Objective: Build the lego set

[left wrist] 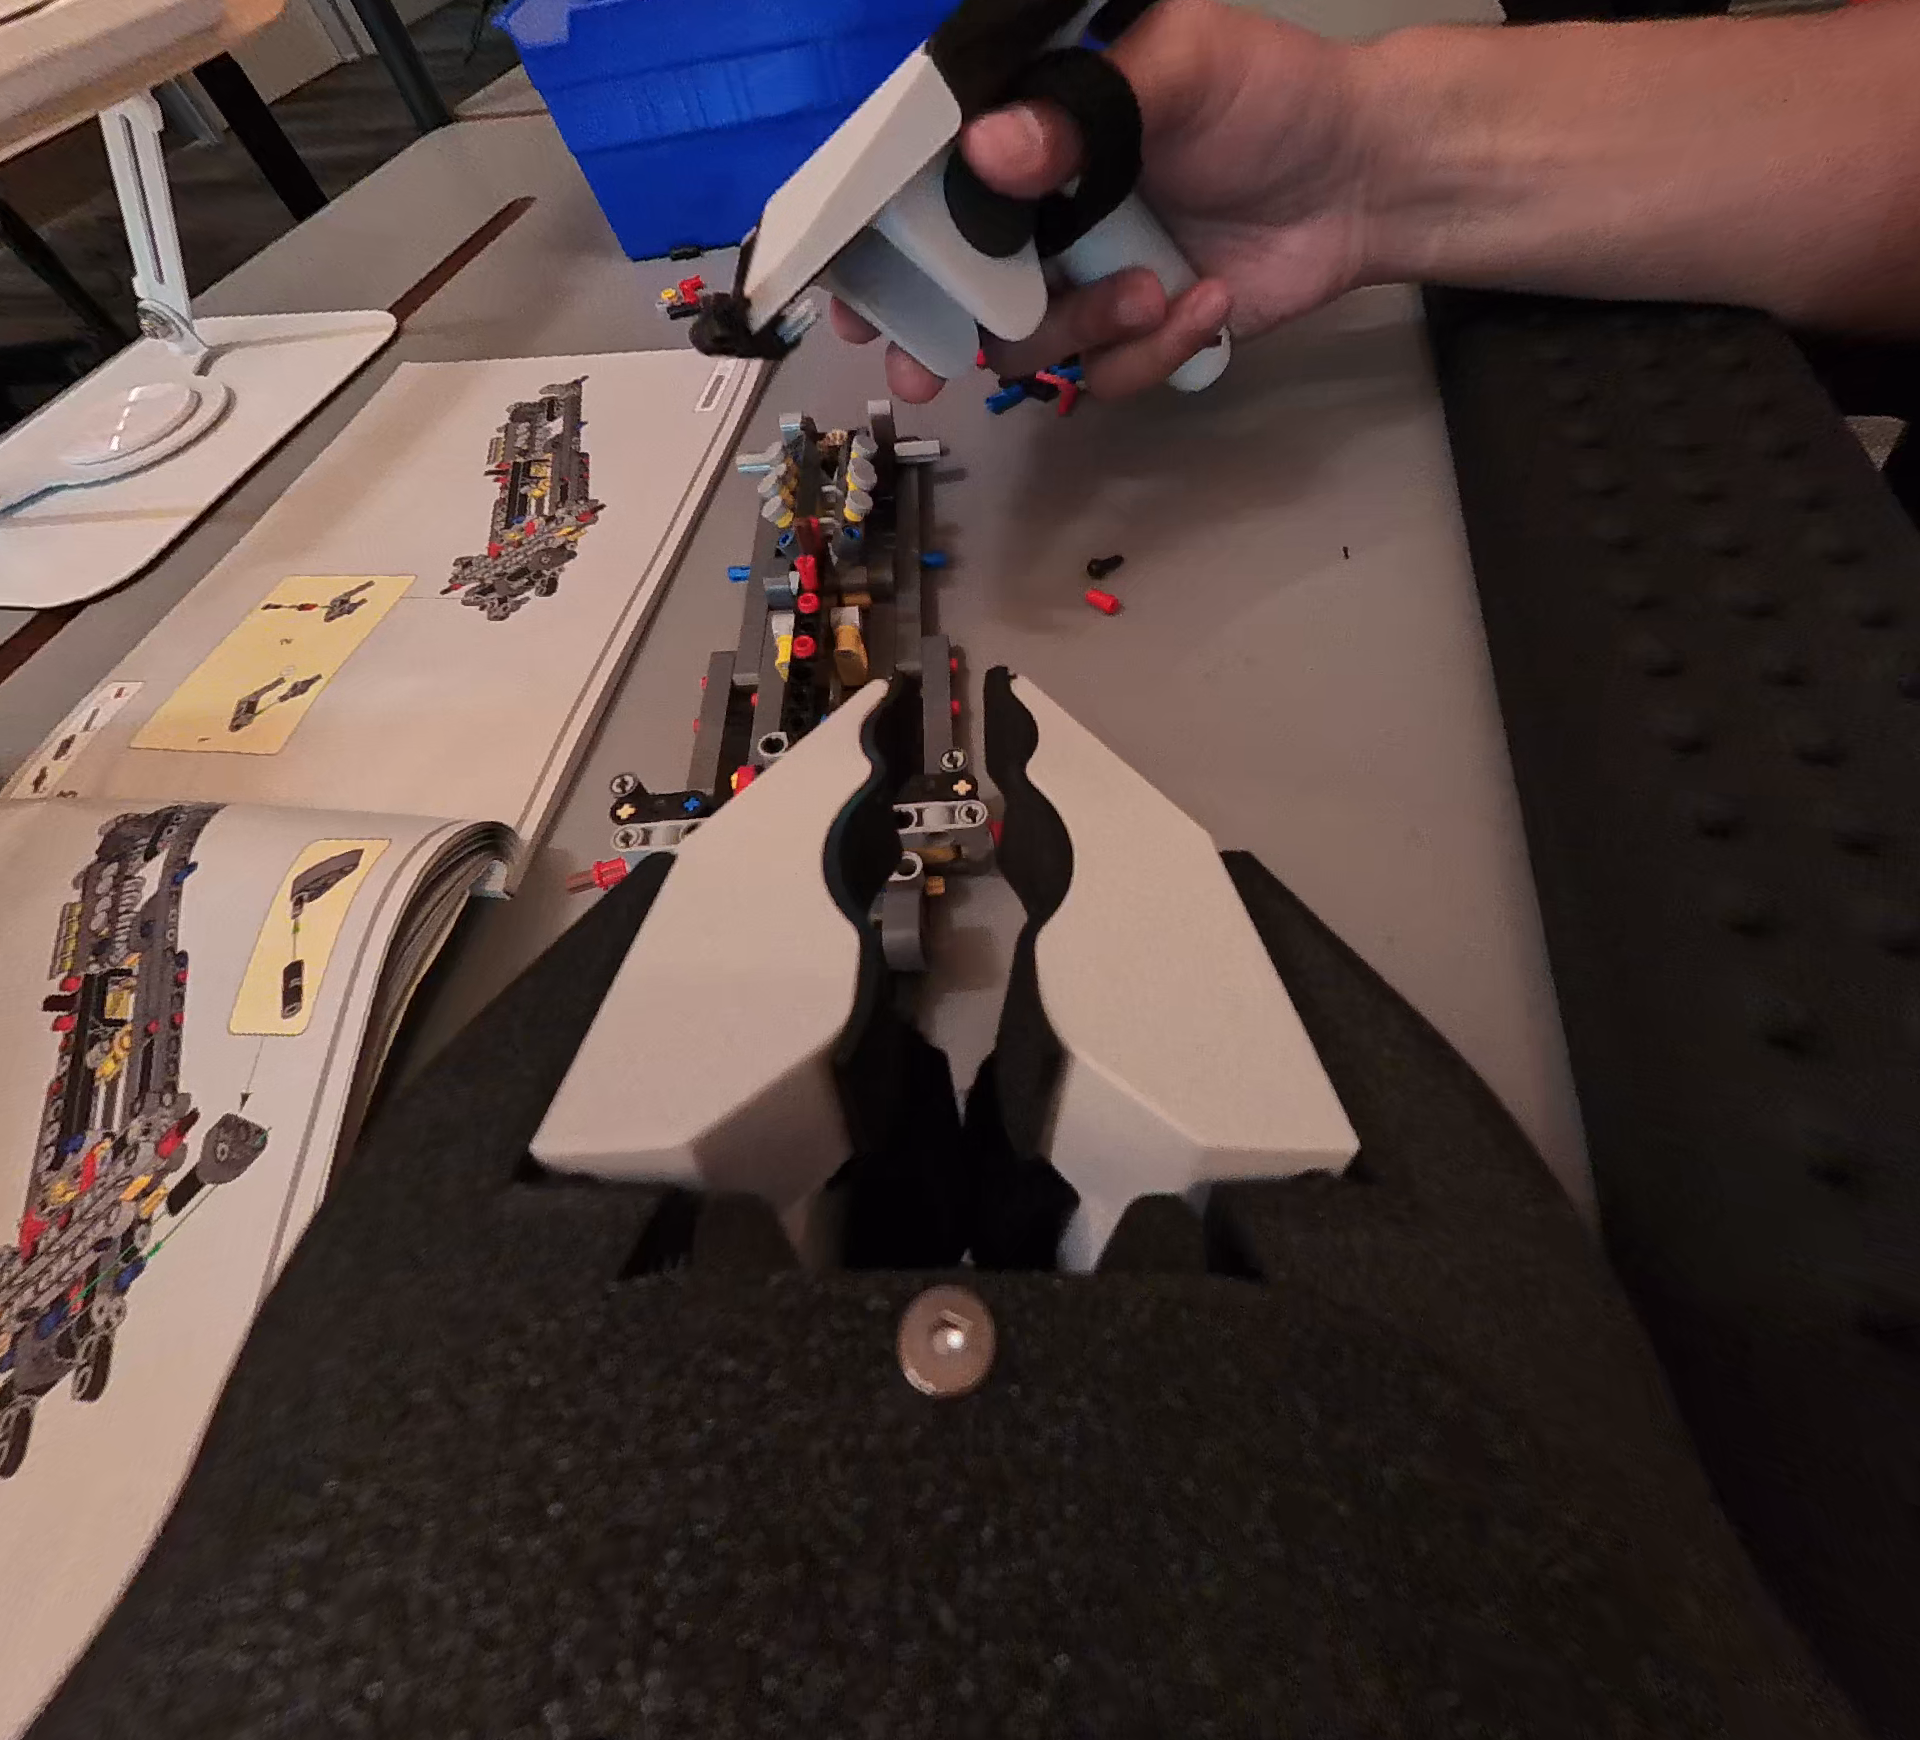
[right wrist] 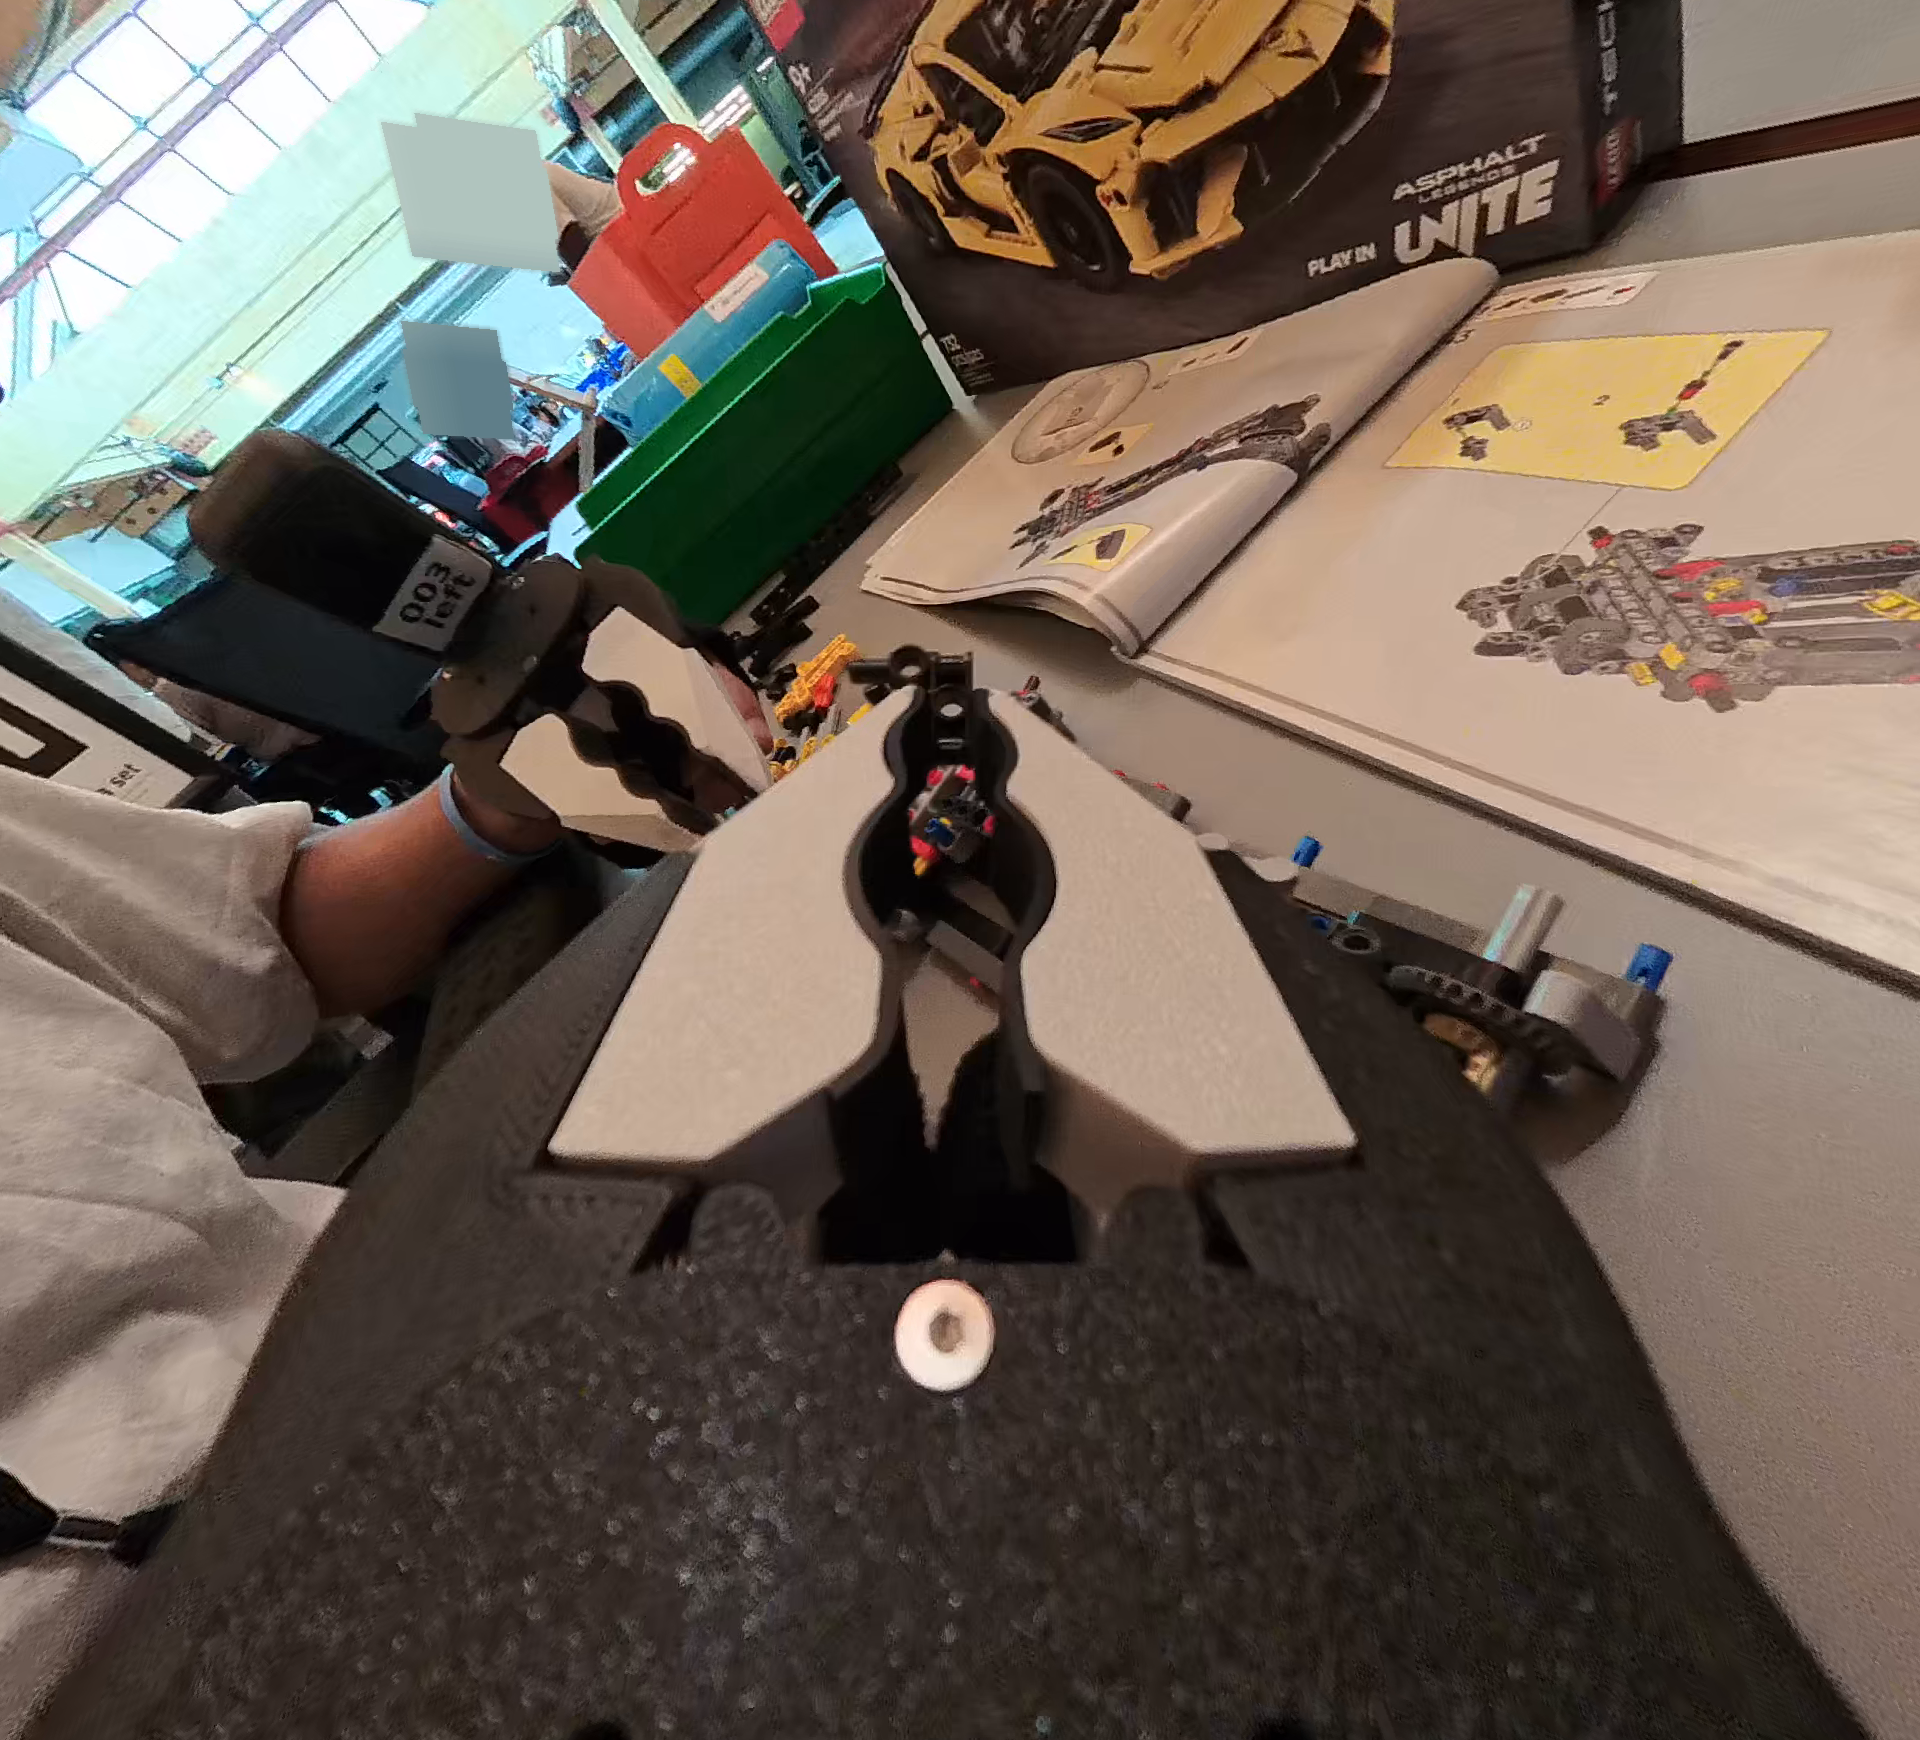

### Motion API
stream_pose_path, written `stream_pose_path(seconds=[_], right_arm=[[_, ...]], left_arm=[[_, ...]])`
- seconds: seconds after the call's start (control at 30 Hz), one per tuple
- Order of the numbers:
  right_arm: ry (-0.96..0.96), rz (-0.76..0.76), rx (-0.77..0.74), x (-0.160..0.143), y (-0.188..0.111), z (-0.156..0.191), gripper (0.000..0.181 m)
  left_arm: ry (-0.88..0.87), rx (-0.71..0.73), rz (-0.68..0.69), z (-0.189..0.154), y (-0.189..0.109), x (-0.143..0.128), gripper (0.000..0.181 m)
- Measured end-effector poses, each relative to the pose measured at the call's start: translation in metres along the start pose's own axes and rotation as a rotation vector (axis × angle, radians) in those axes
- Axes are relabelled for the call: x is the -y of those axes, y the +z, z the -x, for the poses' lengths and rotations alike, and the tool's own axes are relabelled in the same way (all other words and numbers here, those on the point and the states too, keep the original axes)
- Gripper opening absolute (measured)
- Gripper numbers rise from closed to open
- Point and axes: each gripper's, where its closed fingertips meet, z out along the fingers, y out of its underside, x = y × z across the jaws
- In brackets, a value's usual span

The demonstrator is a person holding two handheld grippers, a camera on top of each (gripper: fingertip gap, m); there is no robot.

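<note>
Left gripper (left wrist: 940, 703), part-open, straddles the chassis (left wrist: 831, 610) rail; right gripper (right wrist: 948, 703), closed, pinches a black connector piece (right wrist: 940, 688): steady the frame, align squarely before pressing

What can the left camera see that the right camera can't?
Only the left wrist view shows the blue bin and the white lamp base. Only the right wrist view shows the set's box with the yellow car and the green bin. Both show the open instruction book, the long grey car frame, and the small black piece pinched by the right gripper.
</note>
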Motion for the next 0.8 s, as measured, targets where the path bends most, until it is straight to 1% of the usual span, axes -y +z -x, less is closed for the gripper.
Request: stream_pose_path(seconds=[0.07,0.4,0.5,0.53,0.57,0.63,0.67,0.73,0.8], right_arm=[[-0.014,0.005,-0.019,-0.001,0.000,-0.003,0.005],[-0.039,0.023,-0.010,-0.004,0.003,0.002,0.006],[-0.083,0.050,-0.007,-0.008,0.004,0.006,0.006],[-0.133,0.088,-0.006,-0.013,0.005,0.009,0.005],[-0.203,0.164,-0.008,-0.025,0.006,0.011,0.005],[-0.317,0.371,0.072,-0.060,0.007,0.028,0.006],[-0.377,0.412,0.086,-0.070,0.009,0.033,0.006],[-0.476,0.441,0.092,-0.079,0.015,0.041,0.006],[-0.542,0.424,0.116,-0.078,0.019,0.051,0.006]], left_arm=[[0.001,0.003,0.002,0.001,0.000,0.000,0.010],[0.000,0.017,0.012,0.004,0.000,-0.002,0.011],[-0.002,0.020,0.008,0.005,0.000,-0.001,0.011],[-0.004,0.019,0.007,0.005,0.000,-0.001,0.011],[-0.008,0.018,0.007,0.005,0.000,-0.001,0.011],[-0.014,0.008,0.010,0.003,0.000,-0.001,0.012],[-0.014,-0.003,0.015,0.000,0.000,-0.002,0.014],[0.003,-0.031,0.028,-0.007,0.001,-0.002,0.017],[0.025,-0.040,0.048,-0.012,0.003,-0.004,0.021]])
